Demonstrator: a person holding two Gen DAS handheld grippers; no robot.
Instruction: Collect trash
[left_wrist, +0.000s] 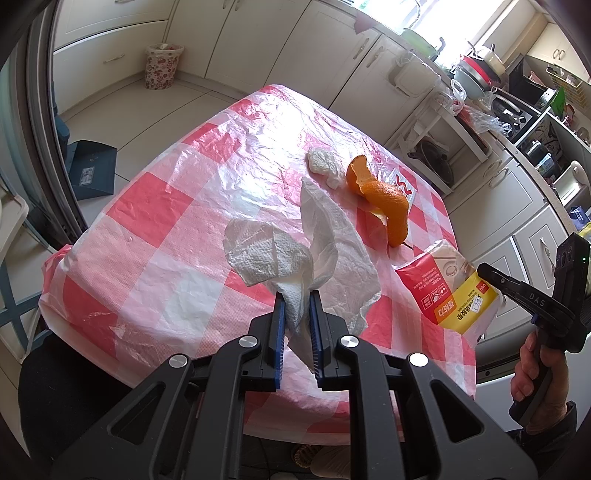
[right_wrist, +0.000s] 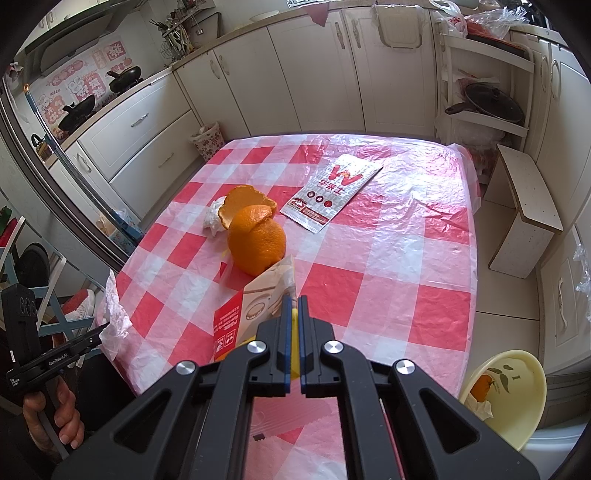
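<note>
My left gripper (left_wrist: 296, 295) is shut on a white paper towel (left_wrist: 280, 251) and holds it above the red-and-white checked table (left_wrist: 166, 206). My right gripper (right_wrist: 292, 301) is shut on a red, yellow and white package (right_wrist: 255, 306), which also shows in the left wrist view (left_wrist: 447, 288) lifted at the table's right edge. An orange peel (right_wrist: 255, 236) lies mid-table, with a small crumpled white wad (right_wrist: 213, 218) touching its far side. A flat white and red sachet (right_wrist: 332, 192) lies beyond the peel.
A pale yellow basin (right_wrist: 517, 391) holding peel and tissue sits low at the right of the table. A floral waste bin (left_wrist: 162, 66) stands on the floor by the cabinets. A white stool (right_wrist: 524, 206) and a shelf rack (right_wrist: 480, 92) stand to the right.
</note>
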